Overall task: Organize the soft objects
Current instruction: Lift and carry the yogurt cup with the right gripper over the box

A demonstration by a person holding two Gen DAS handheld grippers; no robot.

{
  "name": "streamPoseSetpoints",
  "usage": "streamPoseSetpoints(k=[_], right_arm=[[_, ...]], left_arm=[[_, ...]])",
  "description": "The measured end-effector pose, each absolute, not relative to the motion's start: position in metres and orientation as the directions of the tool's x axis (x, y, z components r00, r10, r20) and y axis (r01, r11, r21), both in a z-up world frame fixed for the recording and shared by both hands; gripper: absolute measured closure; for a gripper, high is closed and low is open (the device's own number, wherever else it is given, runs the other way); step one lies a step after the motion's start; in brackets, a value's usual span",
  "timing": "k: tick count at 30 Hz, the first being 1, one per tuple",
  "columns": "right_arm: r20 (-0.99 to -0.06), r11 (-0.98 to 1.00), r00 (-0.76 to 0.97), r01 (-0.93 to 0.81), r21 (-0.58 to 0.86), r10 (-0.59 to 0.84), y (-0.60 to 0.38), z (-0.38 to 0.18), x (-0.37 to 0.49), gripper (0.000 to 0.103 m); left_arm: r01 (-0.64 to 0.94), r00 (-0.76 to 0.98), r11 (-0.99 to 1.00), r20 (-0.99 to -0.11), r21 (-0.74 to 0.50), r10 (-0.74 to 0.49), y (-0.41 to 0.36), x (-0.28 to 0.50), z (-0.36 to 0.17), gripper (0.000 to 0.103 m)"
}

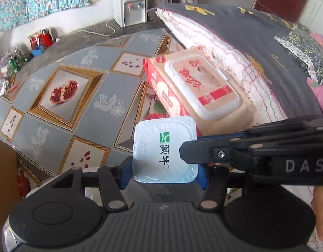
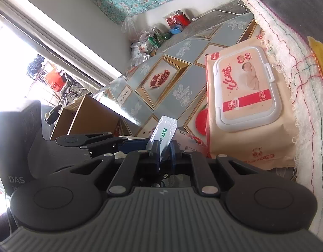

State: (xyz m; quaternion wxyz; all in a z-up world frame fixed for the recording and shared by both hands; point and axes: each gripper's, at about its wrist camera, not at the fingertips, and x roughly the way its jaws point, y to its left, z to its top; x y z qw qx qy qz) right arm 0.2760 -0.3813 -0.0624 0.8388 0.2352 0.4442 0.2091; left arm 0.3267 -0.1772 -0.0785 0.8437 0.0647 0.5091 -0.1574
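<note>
while the white yogurt cup (image 1: 164, 152) is seen lid-on from the left wrist view, it is framed between the blue pads of the left gripper (image 1: 165, 173), whose jaws stand about half open on either side of it; whether the pads actually press on its walls cannot be told. the cup is overlapped at its right edge by the right gripper (image 1: 183, 151), which reaches in from the right. in the right wrist view the right gripper (image 2: 164, 154) is seen nearly closed, with the thin rim of the yogurt cup (image 2: 164, 133) pinched between its fingertips and the cup standing edge-on above them. just beyond the cup, a pack of wet wipes (image 1: 203, 88) is seen lying on the patterned tablecloth (image 1: 77, 88), leaning against a folded quilt (image 1: 255, 48).
</note>
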Motion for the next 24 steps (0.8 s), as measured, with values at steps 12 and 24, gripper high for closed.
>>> streamPoseSetpoints(k=[12,24], right_arm=[[-0.581,0.796,0.590,-0.193,0.574,0.561,-0.364,-0.004,0.244,0.094],[-0.495,0.759,0.589,-0.379,0.530,0.639,-0.269,0.085,0.188,0.094]], left_arm=[[0.324,0.542,0.945,-0.810,-0.045,-0.225,-0.165,0.288,-0.017,0.042],[0.199,0.691,0.980,-0.706,-0.018,-0.154,-0.080,0.200,0.070,0.042]])
